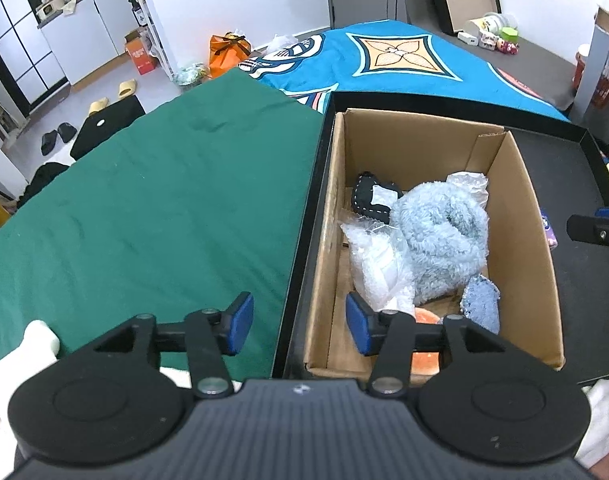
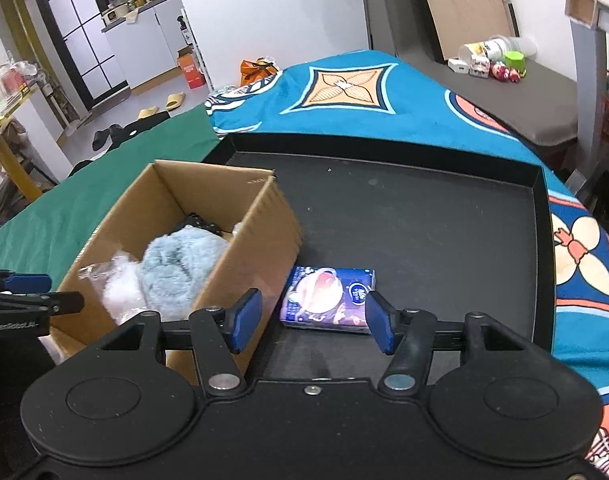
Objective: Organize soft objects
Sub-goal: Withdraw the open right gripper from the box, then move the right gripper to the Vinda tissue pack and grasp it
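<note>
Cardboard box (image 1: 520, 240) holds the blue plush (image 1: 440, 236); your left gripper (image 1: 300, 330) and right gripper (image 2: 313, 322) both gape, grasping nothing.

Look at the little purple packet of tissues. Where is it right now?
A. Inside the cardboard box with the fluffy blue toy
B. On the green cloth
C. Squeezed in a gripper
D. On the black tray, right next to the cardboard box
D. The purple tissue packet lies flat on the black tray beside the cardboard box, and the right gripper hangs open just above it without pinching it.
</note>
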The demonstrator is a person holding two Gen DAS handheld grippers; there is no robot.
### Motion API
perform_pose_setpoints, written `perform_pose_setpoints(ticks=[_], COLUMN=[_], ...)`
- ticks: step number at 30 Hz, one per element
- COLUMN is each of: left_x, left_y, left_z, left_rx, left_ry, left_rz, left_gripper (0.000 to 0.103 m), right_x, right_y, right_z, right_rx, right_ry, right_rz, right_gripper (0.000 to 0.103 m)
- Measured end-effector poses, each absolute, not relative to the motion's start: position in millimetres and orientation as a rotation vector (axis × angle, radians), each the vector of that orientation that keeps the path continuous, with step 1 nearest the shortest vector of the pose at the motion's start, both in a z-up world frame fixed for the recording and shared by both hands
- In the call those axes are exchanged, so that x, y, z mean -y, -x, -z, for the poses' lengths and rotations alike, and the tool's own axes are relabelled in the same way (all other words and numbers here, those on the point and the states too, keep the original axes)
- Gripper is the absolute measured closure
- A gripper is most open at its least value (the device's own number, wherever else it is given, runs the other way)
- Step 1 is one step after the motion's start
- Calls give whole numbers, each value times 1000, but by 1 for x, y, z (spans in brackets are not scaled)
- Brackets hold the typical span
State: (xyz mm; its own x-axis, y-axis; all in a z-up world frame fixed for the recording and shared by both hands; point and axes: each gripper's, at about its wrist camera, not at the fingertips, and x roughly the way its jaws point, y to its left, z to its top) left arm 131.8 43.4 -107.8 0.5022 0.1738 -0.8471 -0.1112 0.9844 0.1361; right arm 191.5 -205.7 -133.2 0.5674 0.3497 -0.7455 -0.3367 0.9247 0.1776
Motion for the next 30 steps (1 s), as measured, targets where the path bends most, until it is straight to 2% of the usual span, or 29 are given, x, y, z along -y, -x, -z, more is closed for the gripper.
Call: perform_pose_setpoints(ticks=[7,14,19,20,24,28,30], left_x=[-40,-36,-35,-34,-34,-34,-32], left_y=[-135,-139,-141,-141,-143,-143,-144], left_z=[112,118,121,121,123,123,124], left_rx=[-1051,-1080,-1094,-1095,-1109,-1110,-1108], left_ry=[-105,-148,-162,-162,-163,-169,-174], left_rz=[-192,-202,-213,-213,-215,-224,-225], left_gripper=[50,49,49,49,49,49,49], right_x=[223,240,244,245,245,253,255], right_y=[-206,-220,-225,-226,-225,-223,-222], right_z=[163,192,201,202,198,195,195], right_rx=[-893,-924,-943,-945,-950,-952,-956], right_ry=[-105,-202,-247,-261,-222,-237,-248], right_rz=[-377,-366,-380,-394,-400,-390,-389], right_gripper=[48,65,69,75,85,102,103])
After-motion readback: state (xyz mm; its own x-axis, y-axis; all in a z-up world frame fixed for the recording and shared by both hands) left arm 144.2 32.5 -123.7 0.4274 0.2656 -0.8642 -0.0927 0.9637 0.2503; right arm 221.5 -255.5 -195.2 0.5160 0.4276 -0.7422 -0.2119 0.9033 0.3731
